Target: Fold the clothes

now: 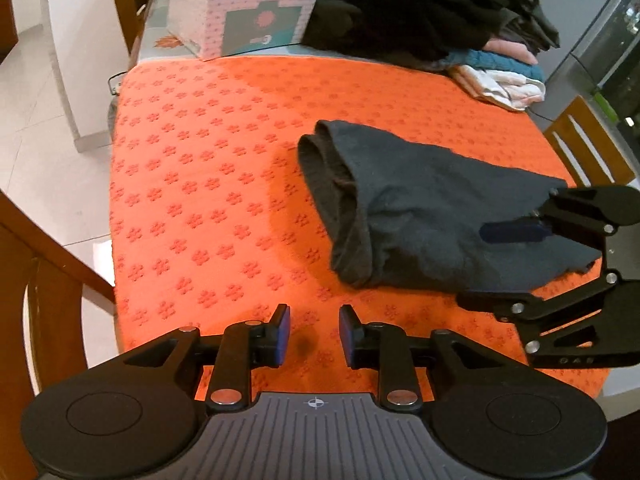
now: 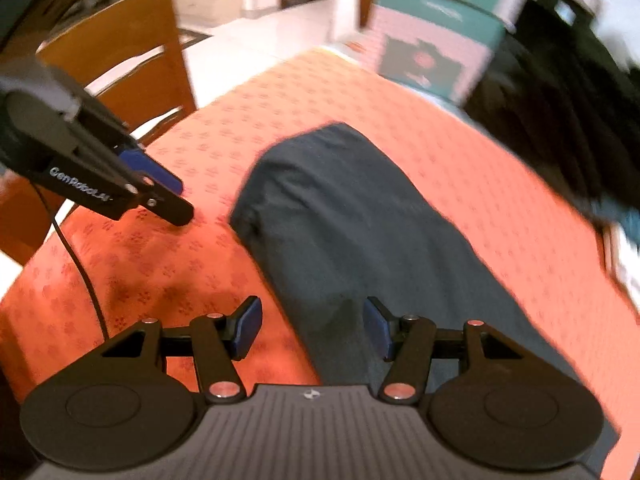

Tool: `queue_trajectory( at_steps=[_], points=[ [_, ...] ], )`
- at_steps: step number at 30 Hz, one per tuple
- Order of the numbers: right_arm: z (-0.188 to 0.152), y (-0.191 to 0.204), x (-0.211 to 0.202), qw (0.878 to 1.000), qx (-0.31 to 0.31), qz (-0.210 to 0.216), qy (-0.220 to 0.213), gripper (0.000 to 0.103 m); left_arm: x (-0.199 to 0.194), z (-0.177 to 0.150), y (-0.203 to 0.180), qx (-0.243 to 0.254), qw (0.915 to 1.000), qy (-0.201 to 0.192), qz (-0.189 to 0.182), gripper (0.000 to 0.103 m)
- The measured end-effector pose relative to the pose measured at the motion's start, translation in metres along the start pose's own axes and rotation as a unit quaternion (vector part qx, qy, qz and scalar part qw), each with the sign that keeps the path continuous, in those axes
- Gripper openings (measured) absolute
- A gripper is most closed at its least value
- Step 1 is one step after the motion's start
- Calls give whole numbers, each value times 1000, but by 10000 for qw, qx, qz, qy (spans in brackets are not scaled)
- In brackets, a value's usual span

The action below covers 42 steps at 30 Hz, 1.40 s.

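Observation:
A dark grey folded garment (image 1: 420,208) lies on the orange patterned table cover (image 1: 208,168). It also shows in the right wrist view (image 2: 352,232), blurred. My left gripper (image 1: 314,332) is open and empty, low over the orange cover near the table's front edge, left of the garment. In the right wrist view it (image 2: 176,196) sits left of the garment. My right gripper (image 2: 312,328) is open, its jaws straddling the garment's near end. In the left wrist view it (image 1: 480,268) reaches in from the right, one blue pad (image 1: 516,232) over the cloth and the other finger at its edge.
A pile of dark clothes (image 1: 432,4) and folded pink, teal and white items (image 1: 500,72) sit at the table's far right. A patterned box (image 1: 248,8) stands at the far edge. Wooden chairs (image 1: 592,148) stand around the table, one at the near left (image 2: 120,52).

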State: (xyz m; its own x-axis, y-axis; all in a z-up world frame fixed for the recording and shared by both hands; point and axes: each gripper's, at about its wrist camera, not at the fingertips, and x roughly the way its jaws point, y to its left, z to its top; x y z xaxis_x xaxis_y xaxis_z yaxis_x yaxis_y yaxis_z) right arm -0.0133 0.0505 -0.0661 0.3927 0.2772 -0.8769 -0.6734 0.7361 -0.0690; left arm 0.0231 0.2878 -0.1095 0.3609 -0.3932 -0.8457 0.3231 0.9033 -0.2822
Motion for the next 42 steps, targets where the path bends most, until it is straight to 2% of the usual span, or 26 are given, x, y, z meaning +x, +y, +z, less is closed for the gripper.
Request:
queue_trajectory(
  at_steps=[6,8,9,12,14,16,18,23,30,32,33,34,39,42],
  points=[
    [13,22,16,9966,-823,-14,28,56,-5,1,8,-895,9956,240,-150,38],
    [13,27,23,9945,-1042,-111,54,52,-4,1,8,-1086,9935,255,-209,39],
    [13,30,26,9935,-1126,-175,72,46,-4,2,7,-1146,9928,254,-225,39],
    [10,35,36,9892,-1407,-365,161,32,2,4,-1,-992,9948,200,-145,38],
    [9,38,38,9851,-1647,-461,198,28,7,7,-7,-850,9962,142,-122,37],
    [10,41,38,9816,-1818,-554,199,14,13,10,-14,-631,9980,70,-69,35],
    [12,38,33,9835,-1700,-595,158,11,19,14,-22,-346,9994,24,-46,34],
    [16,30,20,9864,-1494,-678,35,10,29,22,-39,459,9988,-150,118,27],
    [20,25,4,9884,-1291,-793,-115,9,17,29,-50,1254,9903,-583,157,20],
    [23,21,2,9896,-1188,-796,-154,9,11,31,-47,1316,9892,-627,123,18],
    [24,21,1,9902,-1152,-775,-161,9,8,32,-45,1317,9890,-644,195,5],
    [24,20,1,9905,-1133,-760,-165,9,6,33,-41,1302,9889,-660,270,2],
    [21,19,5,9925,-1070,-581,-74,9,-2,35,-5,816,9934,-603,531,2],
    [22,21,4,9941,-1040,-317,-51,12,-8,33,8,611,9964,-514,296,2]
  ],
)
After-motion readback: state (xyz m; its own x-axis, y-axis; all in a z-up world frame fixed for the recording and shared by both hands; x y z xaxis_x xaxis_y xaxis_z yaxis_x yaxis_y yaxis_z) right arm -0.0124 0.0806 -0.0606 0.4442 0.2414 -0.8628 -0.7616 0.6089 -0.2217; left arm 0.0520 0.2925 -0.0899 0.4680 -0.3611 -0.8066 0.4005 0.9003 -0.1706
